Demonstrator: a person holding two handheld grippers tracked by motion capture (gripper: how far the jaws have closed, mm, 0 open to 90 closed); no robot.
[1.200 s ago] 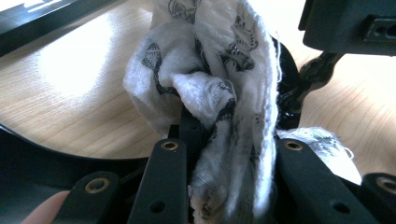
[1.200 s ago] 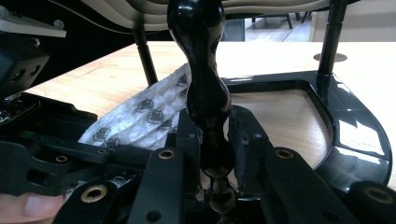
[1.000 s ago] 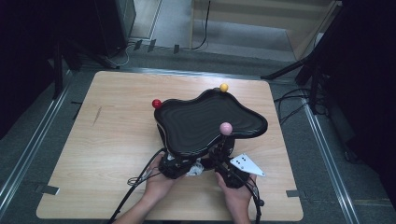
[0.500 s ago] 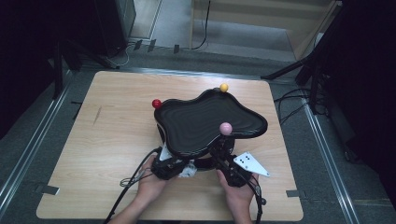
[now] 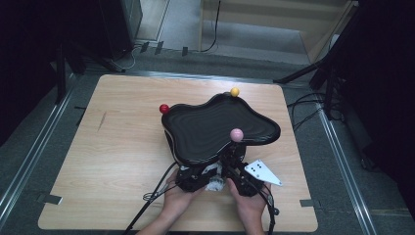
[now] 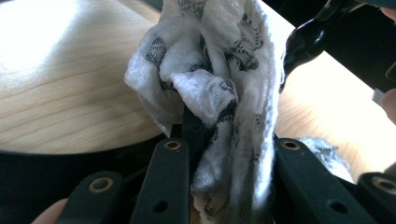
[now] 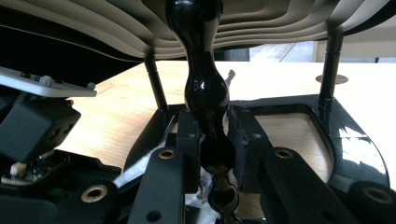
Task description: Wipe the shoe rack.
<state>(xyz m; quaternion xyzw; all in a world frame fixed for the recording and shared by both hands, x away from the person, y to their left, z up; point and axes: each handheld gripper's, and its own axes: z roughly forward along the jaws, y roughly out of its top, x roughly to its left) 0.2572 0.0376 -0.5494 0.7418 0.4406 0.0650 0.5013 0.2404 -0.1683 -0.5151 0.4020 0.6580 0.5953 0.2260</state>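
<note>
1. Your left gripper [image 6: 224,154] is clamped on a crumpled white patterned cloth [image 6: 219,79] just below the black wavy tray [image 5: 220,128].
2. Your right gripper [image 7: 210,135] is closed around the tray's black turned post [image 7: 204,93] beside that cloth.

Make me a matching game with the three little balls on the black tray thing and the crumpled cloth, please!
Things:
1. red ball
2. yellow ball
3. pink ball
4. white patterned cloth

Places:
A. between the left gripper's jaws
B. far edge of the tray
C. tray's left corner
D. nearest the hands

Pairs: 1-C, 2-B, 3-D, 4-A
</note>
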